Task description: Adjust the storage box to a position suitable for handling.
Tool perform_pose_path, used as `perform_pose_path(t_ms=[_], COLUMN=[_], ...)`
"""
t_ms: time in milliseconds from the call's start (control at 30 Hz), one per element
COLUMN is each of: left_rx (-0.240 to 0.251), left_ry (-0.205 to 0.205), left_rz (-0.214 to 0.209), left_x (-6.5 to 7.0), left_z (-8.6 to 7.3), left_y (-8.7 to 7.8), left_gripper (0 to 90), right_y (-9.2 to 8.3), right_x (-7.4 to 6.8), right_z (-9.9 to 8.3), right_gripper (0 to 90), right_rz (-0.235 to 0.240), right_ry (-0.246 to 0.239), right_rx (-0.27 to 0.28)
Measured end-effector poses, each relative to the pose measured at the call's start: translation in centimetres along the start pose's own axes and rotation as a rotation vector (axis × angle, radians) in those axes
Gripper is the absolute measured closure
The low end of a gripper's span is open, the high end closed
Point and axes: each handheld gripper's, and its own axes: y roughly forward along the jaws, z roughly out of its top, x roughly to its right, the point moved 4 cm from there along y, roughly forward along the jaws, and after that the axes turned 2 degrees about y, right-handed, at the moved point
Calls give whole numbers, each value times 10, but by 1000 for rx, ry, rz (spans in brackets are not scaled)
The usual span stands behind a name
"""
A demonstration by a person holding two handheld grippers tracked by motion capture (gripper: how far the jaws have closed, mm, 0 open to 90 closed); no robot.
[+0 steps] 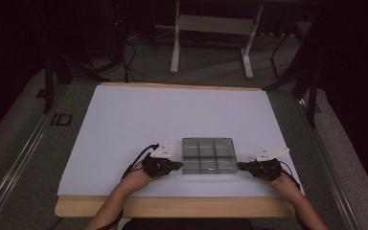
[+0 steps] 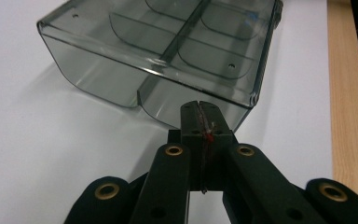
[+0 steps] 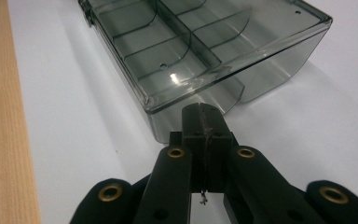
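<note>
On the desk, near its front edge, sits a smoky clear plastic compartment box, lidless side up, dividers splitting it into a grid of cells, all seen empty. Long axis runs left-right across the desk, parallel to the front edge; short ends face the two tools.

Left tool: hand comes in from the bottom of the high view, forearm angled up and inward, tool held level and pointing right at the box's left short end. Left gripper view has its jaws pressed flat together with nothing between them, tips just beside the box's end wall; contact can't be confirmed.

Right tool: mirrored pose, forearm angled inward from bottom right, tool level and pointing left at the box's right short end. Jaws fully together, gripping nothing, tips just beside the end wall; touching or not, can't tell.

No readable writing, label or brand on the box or tools. Small holes show in the box floor.
</note>
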Motion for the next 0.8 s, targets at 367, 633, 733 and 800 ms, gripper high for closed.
perform_pose_path(t_ms=[367,633,733,800], left_rx=[41,33,36,34], left_ry=[-20,-17,-27,-29], left_rz=[-4,65,90,97], left_x=[-1,-9,-13,-15], left_z=[7,13,15,16], left_y=[-2,-1,0,0], left_gripper=[900,787,701,657], right_y=[-5,-4,-2,0], right_x=[0,6,10,12], right_z=[7,13,15,17], right_gripper=[900,798,771,756], right_rz=[28,-21,-44,-55], right_ry=[19,33,37,39], right_rx=[50,67,74,76])
